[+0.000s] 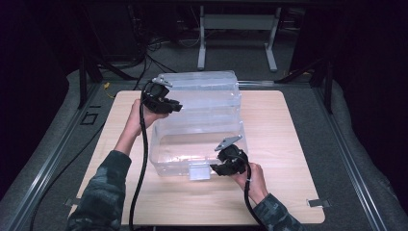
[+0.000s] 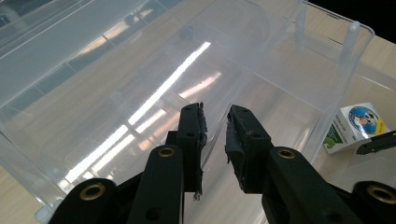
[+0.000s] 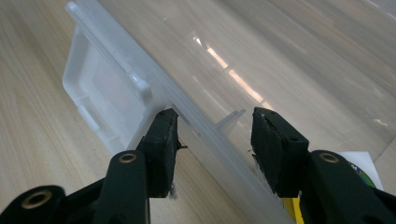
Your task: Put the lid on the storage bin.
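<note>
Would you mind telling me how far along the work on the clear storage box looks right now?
Done: the storage box stands open on the table, its lid raised at the back. In hand: the left gripper is at the lid's left edge, jaws drawn in; the right gripper has its open jaws astride the front rim beside the latch. Left: swinging the lid fully open or shut; I cannot tell which.
</note>
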### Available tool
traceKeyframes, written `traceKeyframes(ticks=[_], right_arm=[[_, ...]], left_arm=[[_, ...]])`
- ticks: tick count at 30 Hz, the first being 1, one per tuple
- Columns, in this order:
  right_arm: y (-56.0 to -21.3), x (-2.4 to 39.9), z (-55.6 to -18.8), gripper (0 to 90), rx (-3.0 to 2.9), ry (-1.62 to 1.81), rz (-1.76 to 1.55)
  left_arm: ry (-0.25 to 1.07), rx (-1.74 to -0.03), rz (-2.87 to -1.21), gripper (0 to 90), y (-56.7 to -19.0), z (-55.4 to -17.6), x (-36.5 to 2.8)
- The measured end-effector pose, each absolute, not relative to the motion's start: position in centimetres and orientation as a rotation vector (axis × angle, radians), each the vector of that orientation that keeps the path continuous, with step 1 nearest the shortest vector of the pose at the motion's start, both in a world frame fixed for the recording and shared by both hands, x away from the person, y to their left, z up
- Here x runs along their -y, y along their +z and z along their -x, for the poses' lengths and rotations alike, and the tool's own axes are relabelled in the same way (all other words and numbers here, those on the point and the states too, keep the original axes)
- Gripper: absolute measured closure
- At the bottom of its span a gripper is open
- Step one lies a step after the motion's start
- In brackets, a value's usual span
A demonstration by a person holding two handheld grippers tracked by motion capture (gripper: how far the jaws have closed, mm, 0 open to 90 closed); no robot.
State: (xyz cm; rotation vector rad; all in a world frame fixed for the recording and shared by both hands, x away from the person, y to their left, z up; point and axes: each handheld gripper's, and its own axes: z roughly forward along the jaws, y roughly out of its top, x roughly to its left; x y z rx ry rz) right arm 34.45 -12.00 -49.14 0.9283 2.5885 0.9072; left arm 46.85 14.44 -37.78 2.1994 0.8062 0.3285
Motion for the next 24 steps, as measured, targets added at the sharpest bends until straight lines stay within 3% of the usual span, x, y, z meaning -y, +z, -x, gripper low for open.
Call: traceKeyframes(ticks=[24], right_arm=[[-49.2,12.0,-34.5,51.7,-2.596,0.911,-0.930]], left_arm=[[0.347,-0.765,-2.170,75.7,-37.7,-44.3,-14.7]])
